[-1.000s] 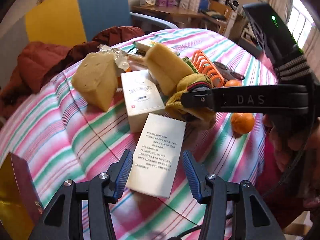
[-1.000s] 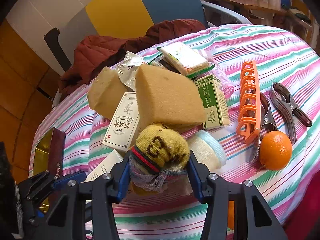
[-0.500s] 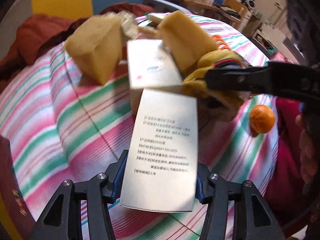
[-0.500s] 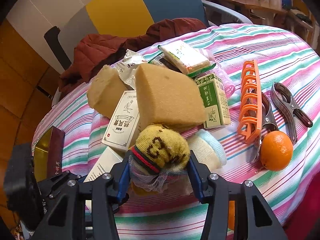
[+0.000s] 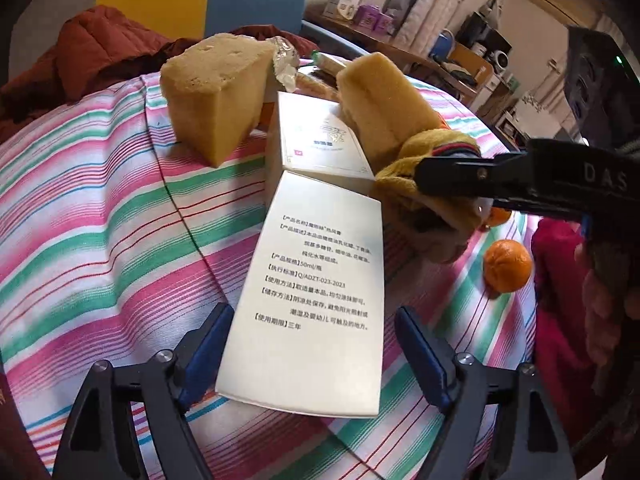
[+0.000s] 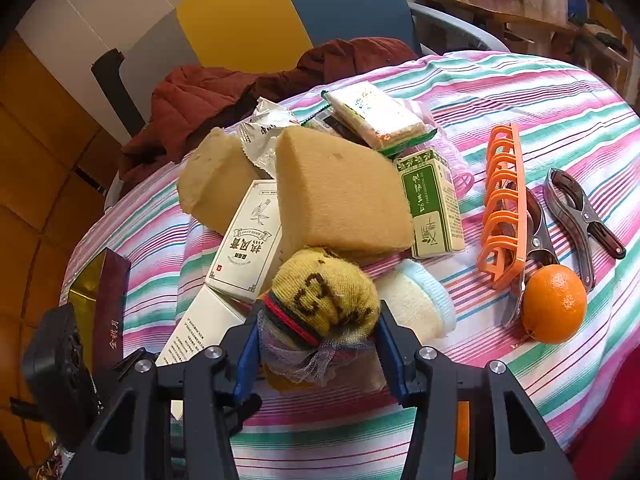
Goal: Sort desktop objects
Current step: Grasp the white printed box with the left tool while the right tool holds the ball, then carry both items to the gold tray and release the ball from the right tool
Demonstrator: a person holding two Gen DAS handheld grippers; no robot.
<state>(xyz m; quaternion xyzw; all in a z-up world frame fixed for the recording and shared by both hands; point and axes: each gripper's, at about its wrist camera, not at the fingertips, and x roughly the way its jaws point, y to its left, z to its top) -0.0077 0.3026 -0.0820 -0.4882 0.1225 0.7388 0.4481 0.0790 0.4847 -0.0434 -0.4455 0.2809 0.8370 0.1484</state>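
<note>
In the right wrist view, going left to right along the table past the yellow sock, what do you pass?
Dark red box → yellow sock in the right gripper → white sock with pale blue cuff → orange rack → orange → metal clamp.

left gripper (image 5: pixel 316 350): black angular finger arms, blue ribbed pads, one silver screw head per arm
right gripper (image 6: pixel 316 354): same build, black frame, blue pads, silver screws
right gripper side view: long black bar, pale "DAS" lettering
camera housing: black box, green LED
person: bare hand (image 5: pixel 608 300), magenta garment
</note>
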